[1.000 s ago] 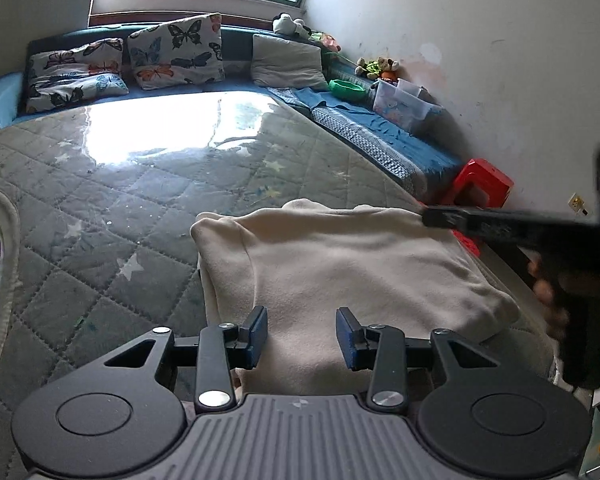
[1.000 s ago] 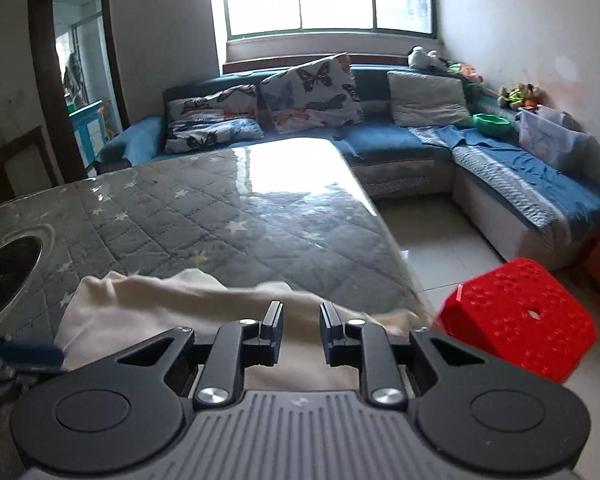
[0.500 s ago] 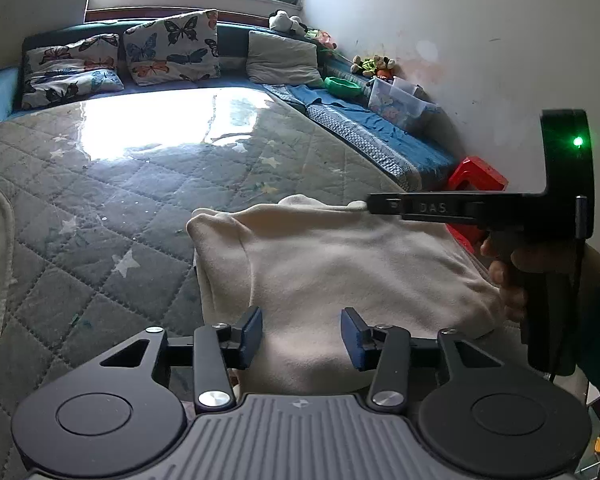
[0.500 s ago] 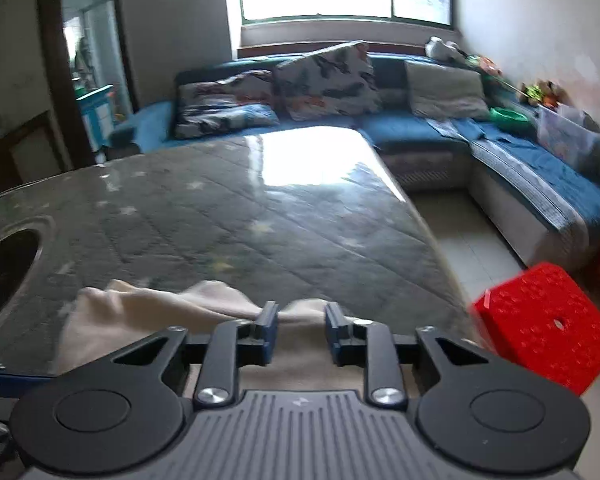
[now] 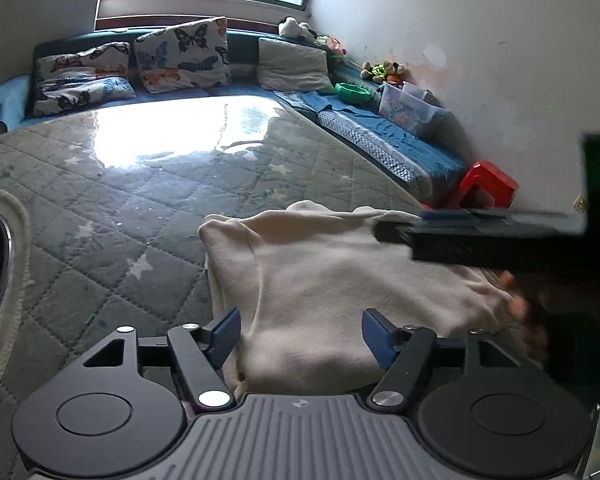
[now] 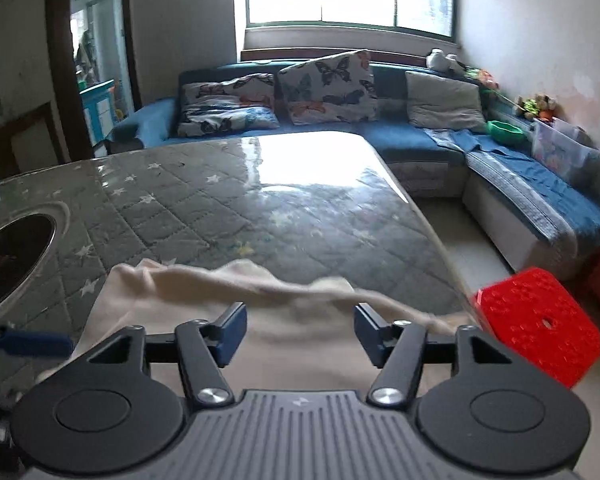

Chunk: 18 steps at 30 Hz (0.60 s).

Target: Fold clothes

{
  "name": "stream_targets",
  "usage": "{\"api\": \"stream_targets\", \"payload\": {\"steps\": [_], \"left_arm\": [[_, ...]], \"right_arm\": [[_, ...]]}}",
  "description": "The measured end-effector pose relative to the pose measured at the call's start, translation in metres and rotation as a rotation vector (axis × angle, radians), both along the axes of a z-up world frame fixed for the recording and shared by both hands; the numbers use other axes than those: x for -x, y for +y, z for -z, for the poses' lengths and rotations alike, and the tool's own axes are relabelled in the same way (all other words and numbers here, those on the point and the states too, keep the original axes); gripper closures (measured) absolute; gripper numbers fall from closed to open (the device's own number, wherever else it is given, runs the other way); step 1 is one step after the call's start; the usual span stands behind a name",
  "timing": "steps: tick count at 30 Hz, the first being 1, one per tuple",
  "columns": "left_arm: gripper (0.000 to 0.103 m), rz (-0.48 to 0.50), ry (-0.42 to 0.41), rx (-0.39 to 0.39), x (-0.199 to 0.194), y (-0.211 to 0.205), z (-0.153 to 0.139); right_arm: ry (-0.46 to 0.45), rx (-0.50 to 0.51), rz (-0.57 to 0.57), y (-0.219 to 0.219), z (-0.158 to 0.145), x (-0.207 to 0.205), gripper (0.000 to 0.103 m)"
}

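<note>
A cream garment [image 5: 340, 280] lies folded on the grey quilted table near its front right corner; it also shows in the right wrist view [image 6: 284, 320]. My left gripper [image 5: 300, 334] is open and empty, its fingers just above the garment's near edge. My right gripper [image 6: 298, 332] is open and empty over the garment's right part. In the left wrist view the right gripper's body [image 5: 480, 236] hangs over the garment's right side. A blue fingertip [image 6: 32, 345] of the left gripper shows at the left of the right wrist view.
The quilted table [image 6: 220, 208] has a round dark recess [image 6: 12, 256] at the left. A red plastic stool [image 6: 536, 320] stands on the floor by the table's right edge. A blue corner sofa [image 6: 500, 168] with butterfly cushions runs behind and to the right.
Both grippers have opened wider. The right gripper let go of the garment's edge, and that edge now lies lower on the table. The right gripper's body dropped lower in the left view.
</note>
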<state>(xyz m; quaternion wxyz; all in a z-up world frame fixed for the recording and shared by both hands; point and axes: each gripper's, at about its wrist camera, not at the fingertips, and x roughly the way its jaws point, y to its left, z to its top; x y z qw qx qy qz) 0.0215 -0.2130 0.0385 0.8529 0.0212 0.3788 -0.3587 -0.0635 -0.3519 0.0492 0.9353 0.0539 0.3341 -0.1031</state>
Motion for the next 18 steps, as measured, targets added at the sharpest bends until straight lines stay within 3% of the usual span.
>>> {"api": "stream_targets", "payload": {"steps": [11, 13, 18], "left_arm": [[0.001, -0.054, -0.033, -0.047, 0.017, 0.024, 0.000], [0.000, -0.063, -0.041, -0.055, 0.020, 0.029, -0.001], [0.000, -0.081, -0.058, -0.080, 0.028, 0.038, 0.000]], "right_arm": [[0.026, 0.006, 0.111, 0.022, 0.008, 0.074, 0.015], [0.026, 0.009, 0.128, 0.026, 0.008, 0.083, 0.009], [0.041, -0.004, 0.145, 0.036, 0.011, 0.095, 0.004]]}}
